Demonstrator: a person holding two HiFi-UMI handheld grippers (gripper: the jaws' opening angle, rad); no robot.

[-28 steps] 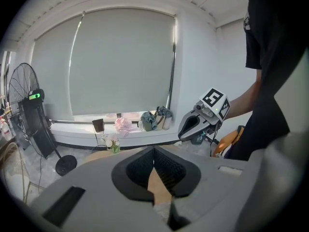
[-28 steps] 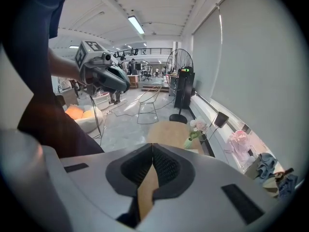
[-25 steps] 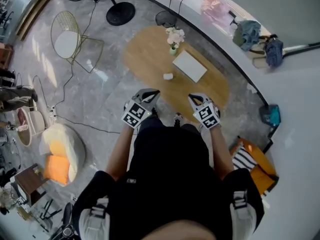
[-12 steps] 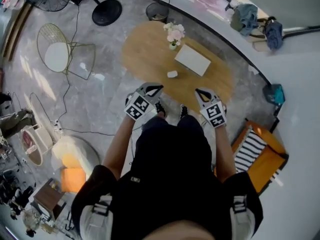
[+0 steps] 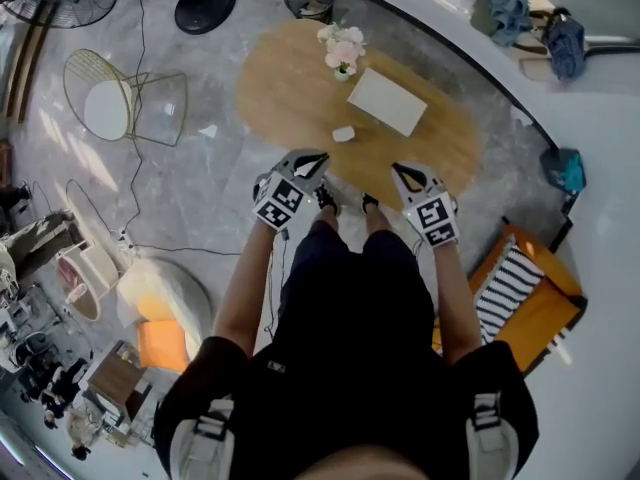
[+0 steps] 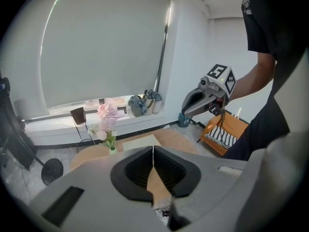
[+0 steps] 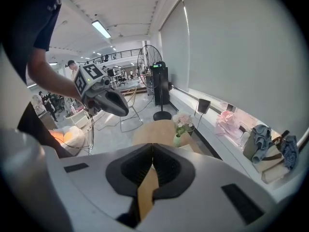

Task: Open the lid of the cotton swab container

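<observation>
Left gripper [image 5: 303, 160]: jaws pressed together, empty, at the near edge of the table [image 5: 280, 93]. Container [image 5: 343, 134]: small, white, on the wood ahead, between both grippers and untouched; lid too small to read. Right gripper [image 5: 408, 175]: jaws together, empty. Step: approach only. Next, likely: spread the jaws, reach in, steady the body, lift the lid.

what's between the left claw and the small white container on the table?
Nothing: only bare wood of the table separates the left claw from the small white container, as the head view shows. The claw is shut.
</observation>
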